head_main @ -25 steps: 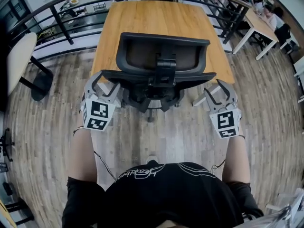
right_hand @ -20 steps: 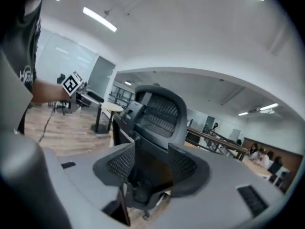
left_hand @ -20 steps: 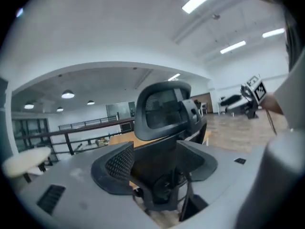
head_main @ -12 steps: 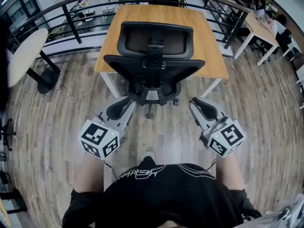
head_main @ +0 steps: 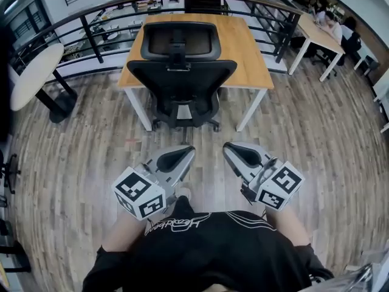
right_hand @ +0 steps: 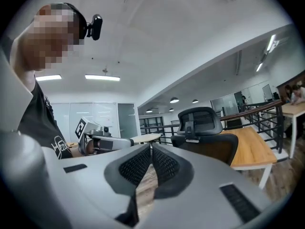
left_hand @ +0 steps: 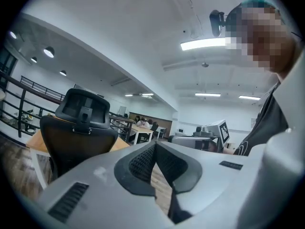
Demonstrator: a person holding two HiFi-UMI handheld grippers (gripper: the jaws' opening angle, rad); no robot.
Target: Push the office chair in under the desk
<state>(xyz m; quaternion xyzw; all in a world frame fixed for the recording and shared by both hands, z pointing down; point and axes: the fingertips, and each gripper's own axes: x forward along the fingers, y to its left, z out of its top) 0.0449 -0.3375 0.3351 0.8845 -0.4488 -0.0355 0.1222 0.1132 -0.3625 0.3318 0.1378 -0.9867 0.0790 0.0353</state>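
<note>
The black office chair (head_main: 181, 72) stands at the wooden desk (head_main: 249, 53), its seat under the top and its backrest at the near edge. Both grippers are well back from it, close to my body and pointing at the chair over the floor. My left gripper (head_main: 187, 151) is shut with nothing in it, and so is my right gripper (head_main: 228, 148). In the left gripper view the pads meet at the left gripper (left_hand: 155, 145), with the chair (left_hand: 78, 123) beyond. The right gripper view shows the right gripper (right_hand: 151, 150) closed and the chair (right_hand: 205, 128) ahead.
A black railing (head_main: 91, 38) runs behind the desk. A round white table (head_main: 27, 72) stands at the left. Another desk with people (head_main: 322, 32) is at the far right. Wood plank floor (head_main: 292, 132) lies between me and the chair.
Both grippers have come away from the chair's backrest, drawn back toward my body, and their jaws have gone from open to shut. The chair now sits farther from me.
</note>
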